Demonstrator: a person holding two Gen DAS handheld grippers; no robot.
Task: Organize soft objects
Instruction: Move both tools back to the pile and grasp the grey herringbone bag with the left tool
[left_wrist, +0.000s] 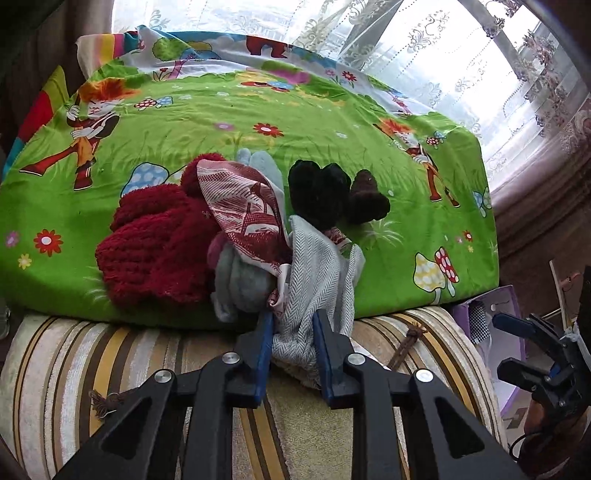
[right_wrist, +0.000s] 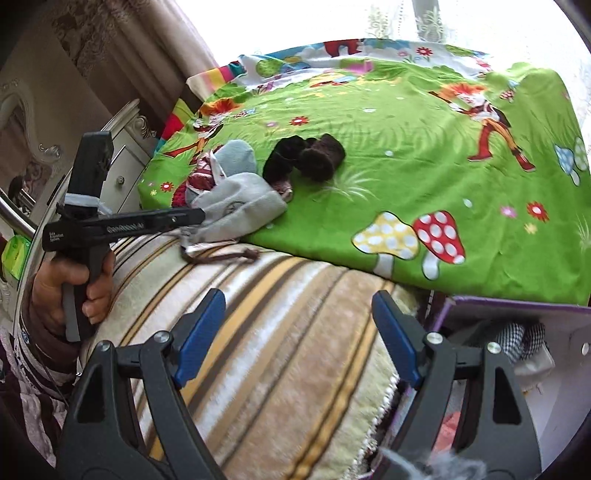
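Observation:
A heap of soft things lies at the near edge of the green cartoon sheet (left_wrist: 314, 114): a red knitted piece (left_wrist: 147, 243), a red-and-white patterned cloth (left_wrist: 243, 210), a grey fleece item (left_wrist: 240, 280), a black fuzzy piece (left_wrist: 317, 192) and a brown one (left_wrist: 369, 199). My left gripper (left_wrist: 293, 317) is shut on a grey herringbone cloth (left_wrist: 317, 266) that hangs over the sheet's edge; the right wrist view shows that gripper (right_wrist: 201, 216) from the side at the same cloth (right_wrist: 243, 210). My right gripper (right_wrist: 299, 299) stands open and empty above the striped blanket (right_wrist: 280, 332).
A purple box (right_wrist: 517, 306) at the lower right holds a black-and-white checked cloth (right_wrist: 517, 336). A hand (right_wrist: 92, 288) holds the left gripper's handle. A white dresser (right_wrist: 122, 166) stands to the left of the bed, and lace curtains (left_wrist: 443, 55) hang behind it.

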